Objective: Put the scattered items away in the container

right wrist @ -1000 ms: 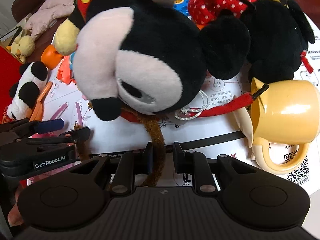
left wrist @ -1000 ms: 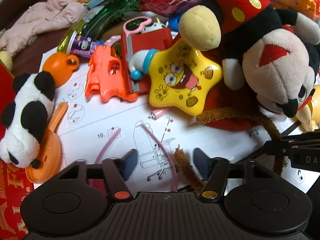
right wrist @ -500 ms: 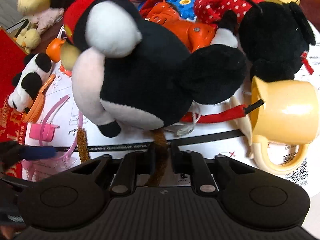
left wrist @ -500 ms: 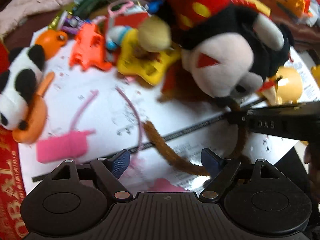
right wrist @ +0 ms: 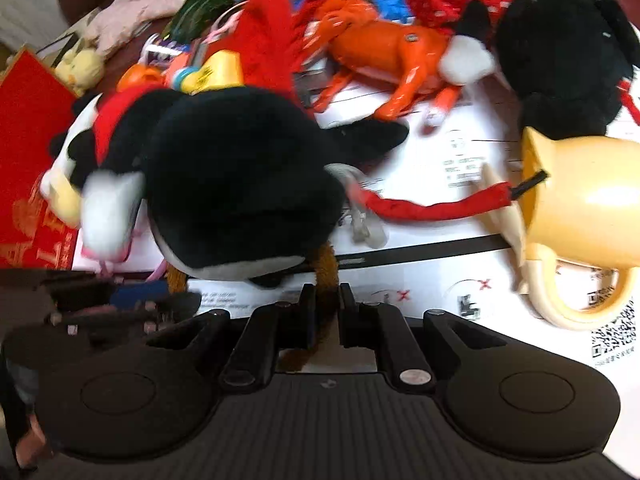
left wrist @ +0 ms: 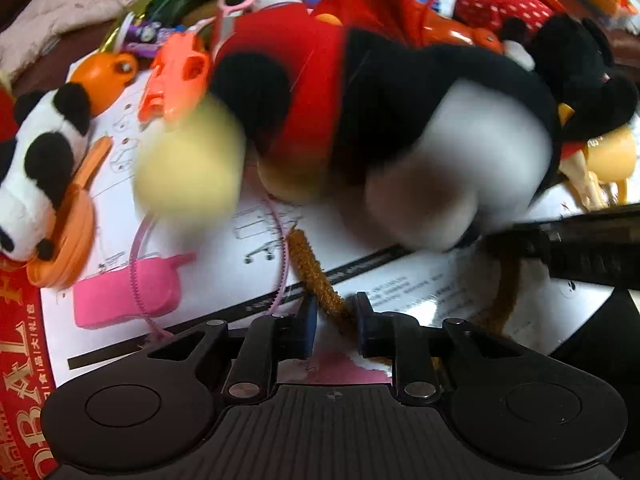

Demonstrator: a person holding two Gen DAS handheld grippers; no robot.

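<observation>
A brown fuzzy strap (left wrist: 316, 276) loops across the white instruction sheet. My left gripper (left wrist: 334, 322) is shut on one end of it. My right gripper (right wrist: 324, 304) is shut on the other part of the strap (right wrist: 326, 276). A Mickey Mouse plush (left wrist: 400, 120) hangs on the strap, tumbling and blurred; in the right wrist view the plush (right wrist: 240, 184) sits just ahead of my fingers. The red box (right wrist: 28, 152) stands at the left edge.
A panda plush (left wrist: 44, 164) lies on an orange lid at the left, with a pink toy (left wrist: 128, 292) near it. An orange water pistol (left wrist: 176, 76), orange horse (right wrist: 388, 48), black plush (right wrist: 568, 56) and yellow cup (right wrist: 584, 216) crowd the sheet.
My left gripper has closed on the brown strap. The Mickey plush has rolled over towards the left, uncovering the orange horse. The right gripper stays shut on the strap.
</observation>
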